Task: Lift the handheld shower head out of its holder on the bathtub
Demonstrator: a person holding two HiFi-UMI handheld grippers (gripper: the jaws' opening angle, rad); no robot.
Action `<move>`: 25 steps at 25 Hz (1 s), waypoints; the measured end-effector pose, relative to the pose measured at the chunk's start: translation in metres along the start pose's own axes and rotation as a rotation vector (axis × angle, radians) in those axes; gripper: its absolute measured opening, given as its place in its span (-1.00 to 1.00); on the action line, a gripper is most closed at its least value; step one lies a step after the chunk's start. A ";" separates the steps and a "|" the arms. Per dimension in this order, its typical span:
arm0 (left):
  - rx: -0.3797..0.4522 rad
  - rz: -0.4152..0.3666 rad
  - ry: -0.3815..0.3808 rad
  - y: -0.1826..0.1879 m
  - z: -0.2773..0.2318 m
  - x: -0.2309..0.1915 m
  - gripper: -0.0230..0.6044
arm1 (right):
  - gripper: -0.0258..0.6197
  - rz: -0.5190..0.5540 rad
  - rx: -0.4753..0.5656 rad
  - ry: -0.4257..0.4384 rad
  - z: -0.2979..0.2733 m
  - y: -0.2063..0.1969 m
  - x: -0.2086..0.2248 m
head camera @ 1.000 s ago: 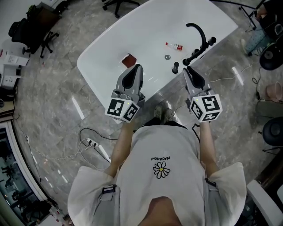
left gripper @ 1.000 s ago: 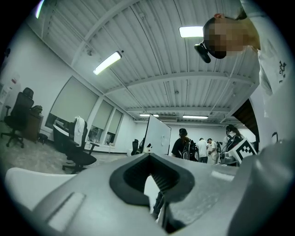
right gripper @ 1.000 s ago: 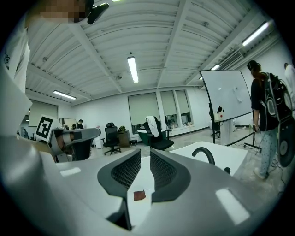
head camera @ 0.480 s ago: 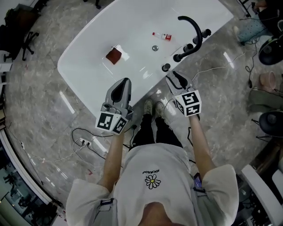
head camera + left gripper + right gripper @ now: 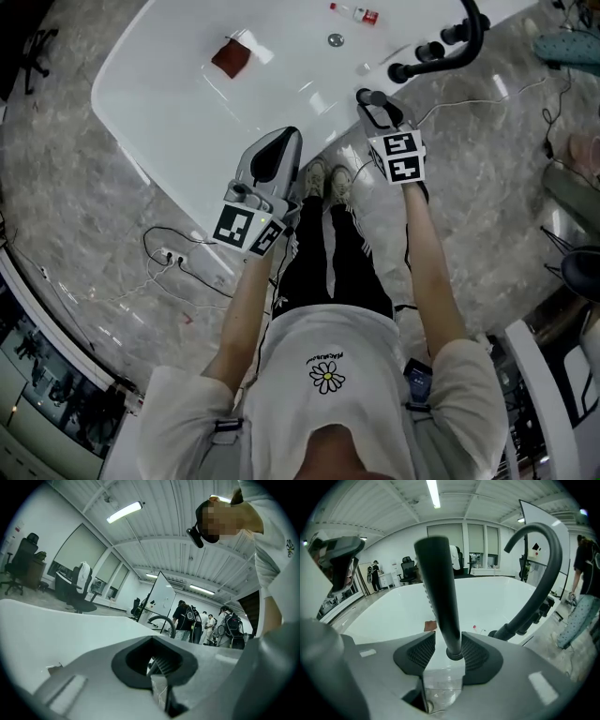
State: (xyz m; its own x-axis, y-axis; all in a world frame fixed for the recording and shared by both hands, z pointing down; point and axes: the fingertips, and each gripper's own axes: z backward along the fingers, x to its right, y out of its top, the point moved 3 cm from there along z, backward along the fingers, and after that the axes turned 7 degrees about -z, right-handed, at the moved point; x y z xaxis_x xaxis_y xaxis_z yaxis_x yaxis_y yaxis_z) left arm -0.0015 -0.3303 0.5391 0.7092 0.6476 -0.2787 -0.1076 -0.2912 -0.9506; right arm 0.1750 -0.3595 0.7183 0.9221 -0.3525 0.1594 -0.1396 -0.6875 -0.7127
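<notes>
The black handheld shower head [image 5: 440, 597] stands upright in its holder on the rim of the white bathtub [image 5: 187, 103]. My right gripper [image 5: 452, 653] is shut on its stem, one pad pressed against each side. From the head view, the right gripper [image 5: 375, 108] is at the tub's near rim, over the shower head's top [image 5: 368, 97]. My left gripper [image 5: 283, 142] hovers over the tub's near edge, shut and empty. In its own view the left gripper [image 5: 154, 663] faces across the tub rim [image 5: 70, 625].
A black curved faucet spout [image 5: 469, 37] with knobs [image 5: 431, 52] stands just right of the shower head; the spout [image 5: 543, 564] arches close beside it. A red-brown cloth [image 5: 231, 58], a drain [image 5: 335, 39] and a small bottle [image 5: 354, 12] lie in the tub. A power strip [image 5: 173, 255] and cables lie on the floor.
The person has stepped up to the tub. The right gripper has moved forward to the shower head and its jaws now clamp the stem. The left gripper has stayed shut near the rim.
</notes>
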 end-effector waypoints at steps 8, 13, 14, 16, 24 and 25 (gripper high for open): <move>-0.020 0.003 0.031 -0.016 0.004 -0.024 -0.93 | -0.40 -0.030 -0.001 -0.058 -0.031 -0.021 0.010; -0.030 0.016 0.057 -0.029 0.012 -0.033 -0.93 | -0.42 -0.041 -0.008 -0.070 -0.045 -0.029 0.013; -0.030 0.018 0.060 -0.031 0.013 -0.033 -0.93 | -0.43 -0.035 -0.003 -0.074 -0.046 -0.029 0.013; -0.031 0.019 0.062 -0.033 0.016 -0.031 -0.93 | -0.44 -0.019 0.005 -0.085 -0.046 -0.030 0.013; 0.019 0.017 0.045 -0.017 0.024 -0.024 -0.93 | -0.45 -0.045 0.059 -0.122 -0.028 -0.016 0.010; 0.023 0.018 0.047 -0.013 0.026 -0.024 -0.93 | -0.45 -0.055 0.072 -0.124 -0.022 -0.012 0.009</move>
State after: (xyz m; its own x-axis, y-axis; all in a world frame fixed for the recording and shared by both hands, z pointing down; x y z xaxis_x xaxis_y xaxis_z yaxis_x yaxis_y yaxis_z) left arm -0.0351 -0.3240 0.5551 0.7391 0.6084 -0.2892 -0.1362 -0.2855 -0.9487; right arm 0.1773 -0.3680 0.7434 0.9659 -0.2311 0.1168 -0.0656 -0.6548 -0.7529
